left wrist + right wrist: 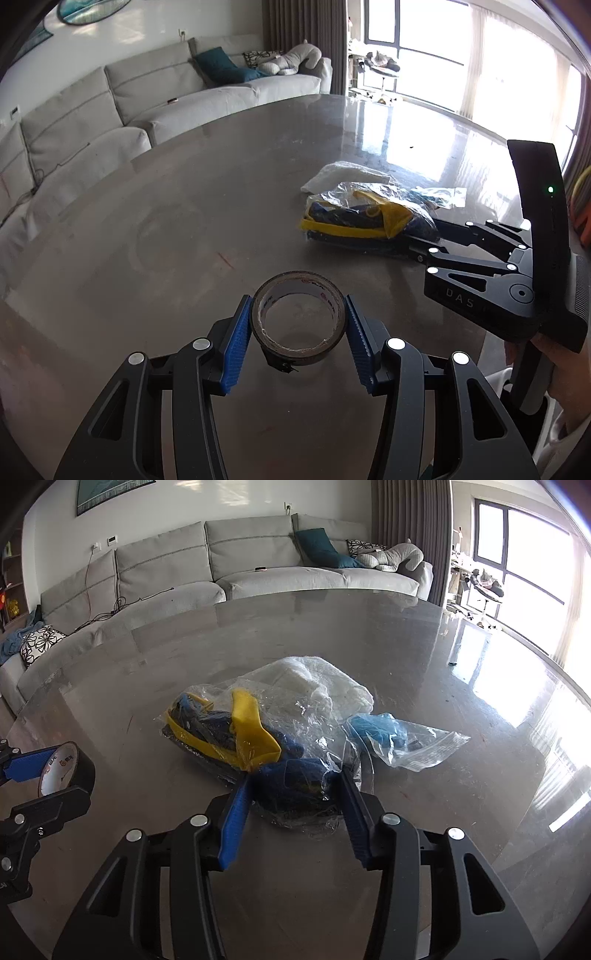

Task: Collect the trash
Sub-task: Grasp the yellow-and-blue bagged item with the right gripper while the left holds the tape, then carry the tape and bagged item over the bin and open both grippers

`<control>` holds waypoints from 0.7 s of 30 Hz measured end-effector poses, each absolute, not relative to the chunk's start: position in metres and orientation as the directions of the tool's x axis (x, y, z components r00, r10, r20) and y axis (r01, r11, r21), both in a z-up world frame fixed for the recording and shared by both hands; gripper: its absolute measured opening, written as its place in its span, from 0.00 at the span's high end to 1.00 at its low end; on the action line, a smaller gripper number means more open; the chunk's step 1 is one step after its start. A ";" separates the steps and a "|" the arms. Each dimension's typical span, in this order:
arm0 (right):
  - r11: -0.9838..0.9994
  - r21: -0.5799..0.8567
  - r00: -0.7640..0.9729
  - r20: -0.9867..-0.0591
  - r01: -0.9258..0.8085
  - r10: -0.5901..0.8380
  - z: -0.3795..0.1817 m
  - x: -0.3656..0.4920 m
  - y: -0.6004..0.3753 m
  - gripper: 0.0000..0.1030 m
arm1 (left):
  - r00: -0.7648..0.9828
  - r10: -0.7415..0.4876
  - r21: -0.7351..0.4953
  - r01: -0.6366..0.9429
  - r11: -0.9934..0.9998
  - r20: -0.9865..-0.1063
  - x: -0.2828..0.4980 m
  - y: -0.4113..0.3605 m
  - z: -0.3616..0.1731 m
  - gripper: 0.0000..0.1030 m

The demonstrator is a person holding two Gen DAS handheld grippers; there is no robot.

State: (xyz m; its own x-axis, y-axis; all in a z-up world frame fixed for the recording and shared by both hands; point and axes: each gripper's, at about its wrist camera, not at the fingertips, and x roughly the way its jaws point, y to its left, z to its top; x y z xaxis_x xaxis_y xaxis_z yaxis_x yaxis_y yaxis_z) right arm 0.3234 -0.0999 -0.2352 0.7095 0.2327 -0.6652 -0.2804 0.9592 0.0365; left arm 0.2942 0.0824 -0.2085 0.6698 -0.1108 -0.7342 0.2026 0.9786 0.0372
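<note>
A roll of dark tape [301,356] with a white core sits between the blue pads of my left gripper [299,317], which is shut on it just above the table. In the right wrist view, that left gripper [48,779] and the tape roll [61,766] show at the left edge. My right gripper [294,779] is shut on the near end of a clear plastic bag [236,738] holding blue and yellow items. The left wrist view shows the same bag [354,218] with the right gripper [417,240] reaching it from the right.
The glossy grey table [184,221] also holds a crumpled white wrapper [317,686] behind the bag. A small clear zip bag [391,738] with something light blue lies to its right. A grey sofa [258,565] runs behind the table, and bright windows are at the right.
</note>
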 end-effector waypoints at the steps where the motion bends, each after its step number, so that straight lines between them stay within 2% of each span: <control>1: 0.958 0.053 0.705 -0.666 -0.281 0.244 -0.236 0.322 -0.103 0.76 | 0.671 -0.111 0.036 0.202 0.979 -0.733 0.293 0.083 -0.208 0.53; 2: 0.957 0.071 0.700 -0.667 -0.282 0.256 -0.236 0.321 -0.105 0.80 | 0.671 -0.112 0.036 0.202 0.979 -0.733 0.293 0.082 -0.208 0.53; 3: 0.953 0.090 0.693 -0.667 -0.288 0.272 -0.235 0.319 -0.108 0.91 | 0.672 -0.112 0.037 0.203 0.978 -0.732 0.293 0.081 -0.207 0.53; 4: 0.950 0.106 0.694 -0.659 -0.295 0.289 -0.233 0.316 -0.110 0.93 | 0.675 -0.112 0.039 0.204 0.978 -0.729 0.291 0.081 -0.206 0.53; 11: 0.929 0.126 0.727 -0.590 -0.347 0.352 -0.206 0.272 -0.114 0.94 | 0.692 -0.122 0.032 0.206 0.978 -0.712 0.279 0.084 -0.196 0.53; 21: 0.937 0.156 0.780 -0.521 -0.313 0.347 -0.162 0.205 -0.142 0.94 | 0.716 -0.199 0.012 0.278 0.961 -0.669 0.238 0.069 -0.173 0.53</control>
State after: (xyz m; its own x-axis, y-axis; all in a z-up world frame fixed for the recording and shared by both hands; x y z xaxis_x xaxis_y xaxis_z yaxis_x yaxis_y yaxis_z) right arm 0.2045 -0.1415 -0.1617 0.7796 0.3468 -0.5215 -0.3128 0.9370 0.1556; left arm 0.2382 0.0692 -0.1734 0.7162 -0.1985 -0.6690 0.2777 0.9606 0.0122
